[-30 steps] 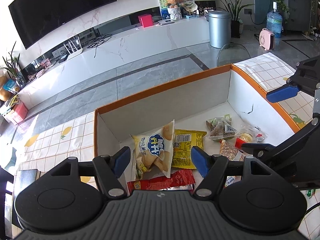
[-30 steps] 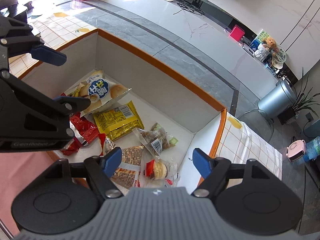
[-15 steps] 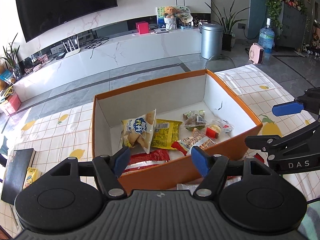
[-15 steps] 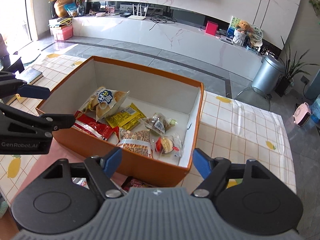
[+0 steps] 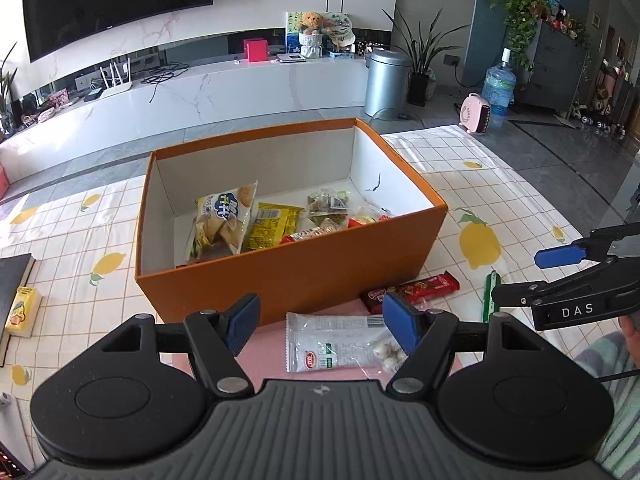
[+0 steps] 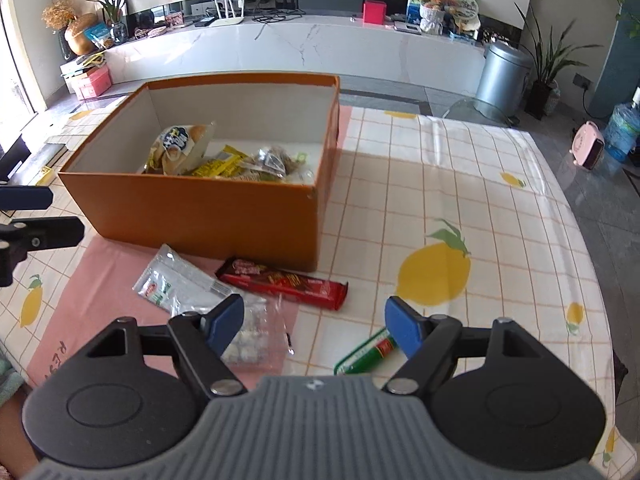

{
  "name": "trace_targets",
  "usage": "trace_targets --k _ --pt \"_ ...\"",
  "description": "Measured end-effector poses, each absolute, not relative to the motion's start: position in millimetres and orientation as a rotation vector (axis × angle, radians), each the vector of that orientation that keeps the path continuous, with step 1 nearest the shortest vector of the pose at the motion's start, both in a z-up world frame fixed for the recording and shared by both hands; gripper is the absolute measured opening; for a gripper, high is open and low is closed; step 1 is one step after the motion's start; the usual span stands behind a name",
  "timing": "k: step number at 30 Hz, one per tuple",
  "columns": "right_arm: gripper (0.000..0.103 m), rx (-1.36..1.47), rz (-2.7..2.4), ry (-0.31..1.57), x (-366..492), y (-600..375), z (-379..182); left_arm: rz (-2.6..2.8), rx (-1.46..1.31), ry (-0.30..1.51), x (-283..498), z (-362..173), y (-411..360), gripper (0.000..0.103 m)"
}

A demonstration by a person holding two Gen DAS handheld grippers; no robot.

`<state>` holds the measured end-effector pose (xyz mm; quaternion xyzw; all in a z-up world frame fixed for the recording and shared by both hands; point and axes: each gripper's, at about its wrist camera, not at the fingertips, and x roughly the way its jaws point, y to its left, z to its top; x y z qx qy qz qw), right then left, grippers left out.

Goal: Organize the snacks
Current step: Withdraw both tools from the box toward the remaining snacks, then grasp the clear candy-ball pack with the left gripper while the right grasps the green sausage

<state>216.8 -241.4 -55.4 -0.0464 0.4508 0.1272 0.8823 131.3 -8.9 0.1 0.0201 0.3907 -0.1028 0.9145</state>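
Note:
An orange box point(image 5: 288, 276) point(image 6: 208, 216) on the lemon-print tablecloth holds several snack packets, among them a chips bag point(image 5: 224, 220) and a yellow packet point(image 5: 272, 226). In front of the box lie a clear white packet point(image 5: 336, 344) point(image 6: 180, 284), a red chocolate bar point(image 5: 416, 288) point(image 6: 284, 282) and a green stick pack point(image 5: 490, 296) point(image 6: 366, 354). My left gripper point(image 5: 322, 324) hangs open over the clear packet, holding nothing. My right gripper point(image 6: 316, 324) is open above the cloth between the clear packet and the green stick, also empty.
A dark book point(image 5: 12, 280) and a small yellow carton point(image 5: 22, 312) lie at the table's left edge. The right half of the tablecloth point(image 6: 460, 208) is bare. Beyond the table are a tiled floor, a white TV bench and a metal bin point(image 5: 386, 80).
Both grippers have pulled back from above the box interior to the near side of the box. The loose snacks in front of it have come into view.

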Motion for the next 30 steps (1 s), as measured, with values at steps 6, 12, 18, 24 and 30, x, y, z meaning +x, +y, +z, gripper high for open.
trace_targets --k 6,12,18,24,30 --pt "0.075 -0.028 0.244 0.997 213 -262 -70 -0.223 0.016 0.847 124 -15 -13 0.082" --pt "0.078 -0.019 0.223 1.036 216 -263 -78 -0.217 -0.04 0.879 119 -26 -9 0.082" --pt "0.078 0.051 0.157 1.061 223 -272 -84 -0.229 -0.094 0.889 119 -34 -5 0.082" --pt "0.077 0.062 0.132 1.113 230 -271 -92 -0.283 -0.078 0.901 126 -45 -23 0.082" --pt "0.072 0.1 0.083 1.21 249 -274 -105 -0.382 0.079 0.891 133 -62 -56 0.082"
